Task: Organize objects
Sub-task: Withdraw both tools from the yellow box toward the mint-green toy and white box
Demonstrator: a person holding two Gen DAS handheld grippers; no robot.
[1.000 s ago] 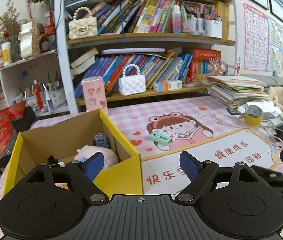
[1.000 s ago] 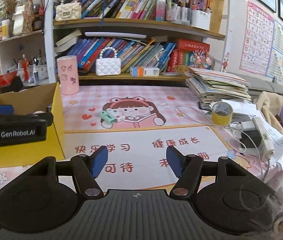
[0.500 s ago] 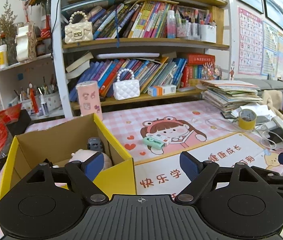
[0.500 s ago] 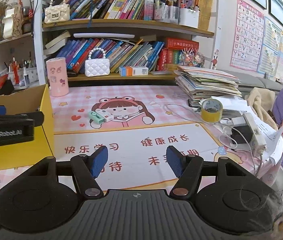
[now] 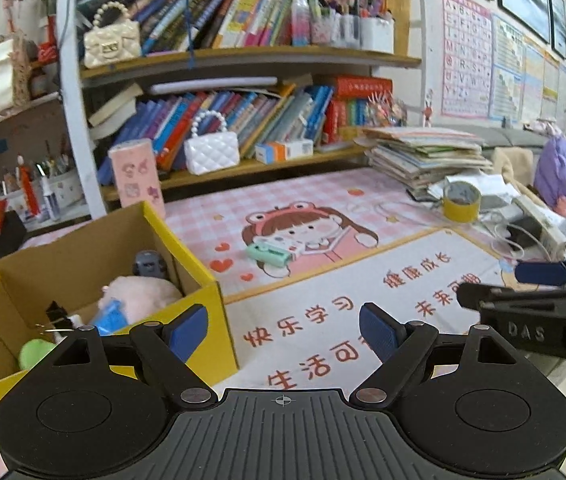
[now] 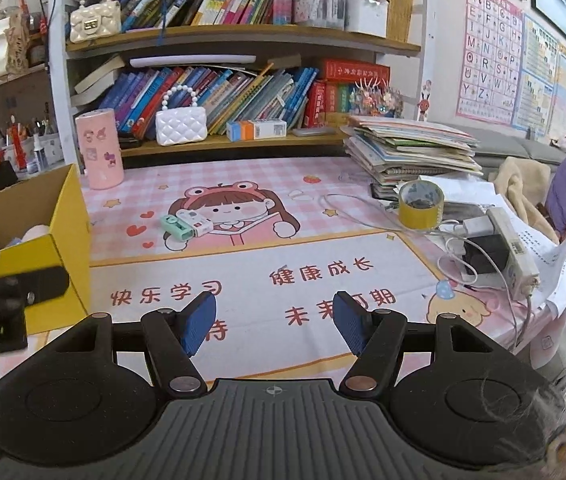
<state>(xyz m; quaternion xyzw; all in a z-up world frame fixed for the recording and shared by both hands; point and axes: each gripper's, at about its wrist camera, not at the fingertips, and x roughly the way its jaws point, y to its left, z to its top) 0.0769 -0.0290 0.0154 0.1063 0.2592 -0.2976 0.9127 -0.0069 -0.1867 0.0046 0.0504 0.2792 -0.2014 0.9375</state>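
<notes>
A yellow cardboard box (image 5: 207, 304) stands open at the left of the desk and holds a pink plush (image 5: 139, 292), a grey toy (image 5: 149, 266) and other small items. It also shows in the right wrist view (image 6: 71, 216). A small mint-green and white object (image 5: 269, 254) lies on the pink mat, also in the right wrist view (image 6: 185, 226). My left gripper (image 5: 283, 330) is open and empty beside the box's front right corner. My right gripper (image 6: 275, 322) is open and empty above the mat's near part.
A pink cylinder (image 6: 99, 148) stands behind the box. A yellow tape roll (image 6: 421, 204), a power strip with cables (image 6: 511, 244) and a stack of books (image 6: 411, 152) sit at the right. Bookshelves with a white handbag (image 6: 181, 124) line the back.
Both grippers have pulled back and risen a little, so the box and the mat sit farther into view. Both stay open and empty.
</notes>
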